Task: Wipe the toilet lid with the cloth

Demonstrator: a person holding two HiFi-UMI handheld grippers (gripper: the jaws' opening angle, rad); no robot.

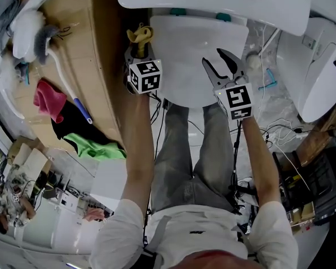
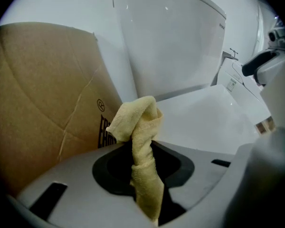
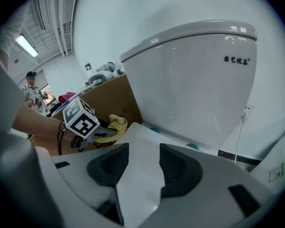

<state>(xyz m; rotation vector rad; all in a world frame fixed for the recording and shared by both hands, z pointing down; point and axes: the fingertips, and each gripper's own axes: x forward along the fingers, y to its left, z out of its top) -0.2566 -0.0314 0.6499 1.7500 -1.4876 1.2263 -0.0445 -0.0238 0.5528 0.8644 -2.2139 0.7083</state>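
Top centre of the head view: the left gripper (image 1: 139, 45) pinches a yellow cloth (image 1: 140, 34) just left of the closed white toilet lid (image 1: 196, 55); the right gripper (image 1: 224, 63) hovers over the lid, jaws wide, empty; the cloth should probably be pressed flat and swept evenly; a cardboard box (image 1: 103, 60) crowds the lid's left side

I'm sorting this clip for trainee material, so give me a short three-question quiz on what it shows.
1. Which gripper holds the yellow cloth? A left, B right, C neither.
2. True or false: the right gripper over the toilet lid has its jaws shut.
3. Fill in: the brown box beside the toilet is made of ____.
Key: 1 A, the left gripper. 2 False: open, empty. 3 Cardboard.
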